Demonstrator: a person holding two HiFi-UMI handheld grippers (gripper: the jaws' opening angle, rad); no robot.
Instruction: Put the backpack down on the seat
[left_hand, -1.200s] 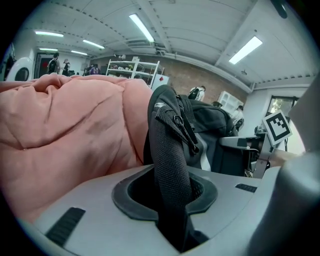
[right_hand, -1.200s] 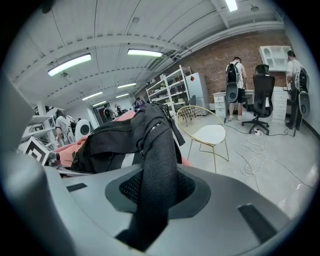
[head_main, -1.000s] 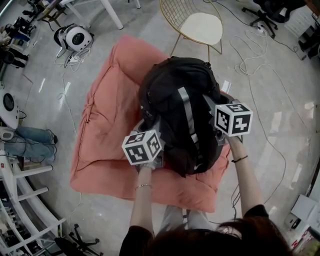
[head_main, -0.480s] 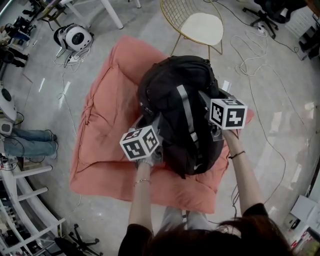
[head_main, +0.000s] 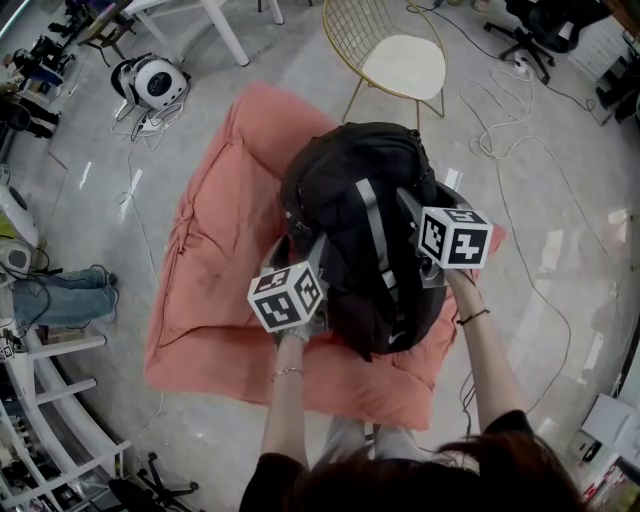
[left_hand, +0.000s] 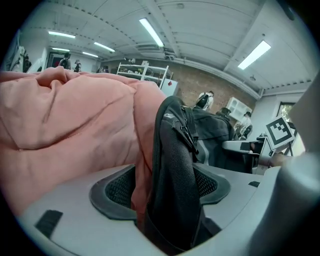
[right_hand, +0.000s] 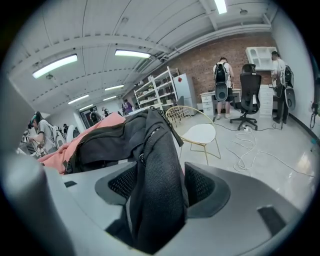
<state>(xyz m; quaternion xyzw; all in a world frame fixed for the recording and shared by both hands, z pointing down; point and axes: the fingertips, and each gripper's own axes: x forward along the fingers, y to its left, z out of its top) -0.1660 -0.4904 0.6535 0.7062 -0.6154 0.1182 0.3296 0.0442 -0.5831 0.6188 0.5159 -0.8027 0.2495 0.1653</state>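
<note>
The black backpack (head_main: 360, 230) lies on the salmon-pink cushion seat (head_main: 215, 250), its grey stripe facing up. My left gripper (head_main: 305, 258) is at the pack's left side and my right gripper (head_main: 412, 208) at its right side. In the left gripper view a black mesh strap (left_hand: 172, 165) stands between the jaws of the left gripper (left_hand: 162, 187), with pink cushion fabric beside it. In the right gripper view another mesh strap (right_hand: 155, 170) hangs between the jaws of the right gripper (right_hand: 157, 187). Both pairs of jaws are opening and stand wide, the pads off the straps.
A gold wire chair with a white seat (head_main: 400, 60) stands just beyond the cushion. White cables (head_main: 500, 110) trail over the floor at the right. A round white device (head_main: 150, 78) and a table leg (head_main: 225, 30) are at the far left. Someone's jeans (head_main: 60, 295) show at the left edge.
The right gripper has drifted slightly inward along the pack's side and the left has barely shifted. The backpack stays settled on the cushion.
</note>
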